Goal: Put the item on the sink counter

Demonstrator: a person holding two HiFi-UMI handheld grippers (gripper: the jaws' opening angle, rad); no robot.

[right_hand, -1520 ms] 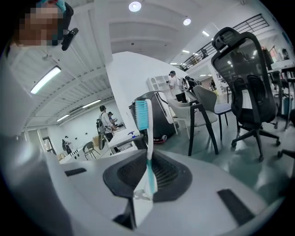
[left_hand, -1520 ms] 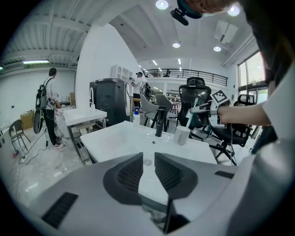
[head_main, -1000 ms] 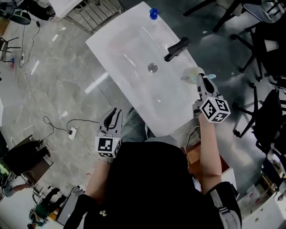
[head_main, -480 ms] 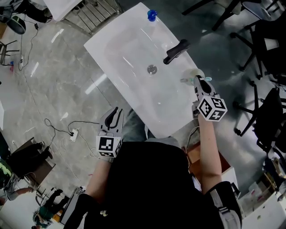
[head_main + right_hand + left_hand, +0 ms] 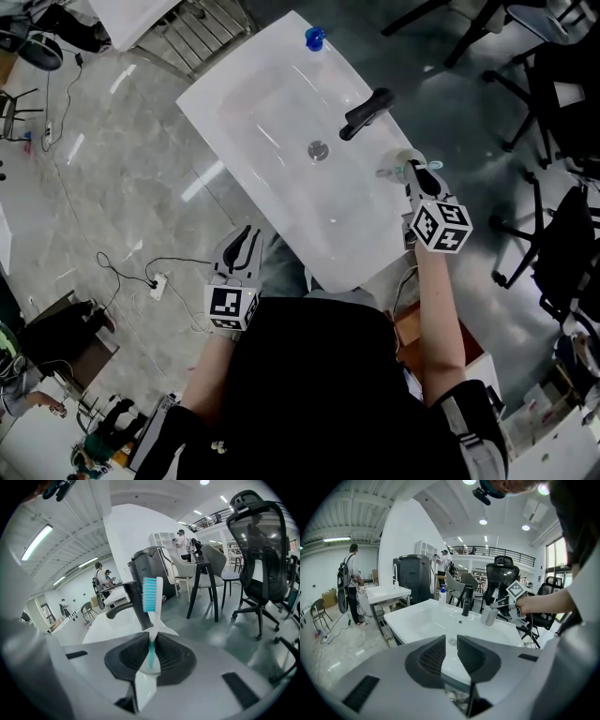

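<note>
At the sink's (image 5: 281, 141) right rim, beside the faucet (image 5: 366, 112), the right gripper (image 5: 417, 173) clamps a toothbrush (image 5: 152, 602) by its handle, bristles sticking out ahead, close to a cup (image 5: 490, 615). At the sink's near left edge, the left gripper (image 5: 242, 246) is empty, jaws slightly parted.

The basin (image 5: 272, 131) fills the middle of the head view, with only its drain (image 5: 319, 148) in it, so a claw can cross it freely. The tabletop strip (image 5: 337, 71) along its upper-right rim is tighter. A black faucet (image 5: 366, 112) stands midway along it, a pale cup (image 5: 403, 161) sits just lower right of that, and a blue-capped bottle (image 5: 314, 37) stands at the top corner. The right claw (image 5: 419, 171), closed on a toothbrush (image 5: 151, 602), is close against the cup. Office chairs (image 5: 562, 253) crowd the right edge. At lower left, the left claw (image 5: 242, 246), jaws apart, hangs over open floor (image 5: 122, 159).
</note>
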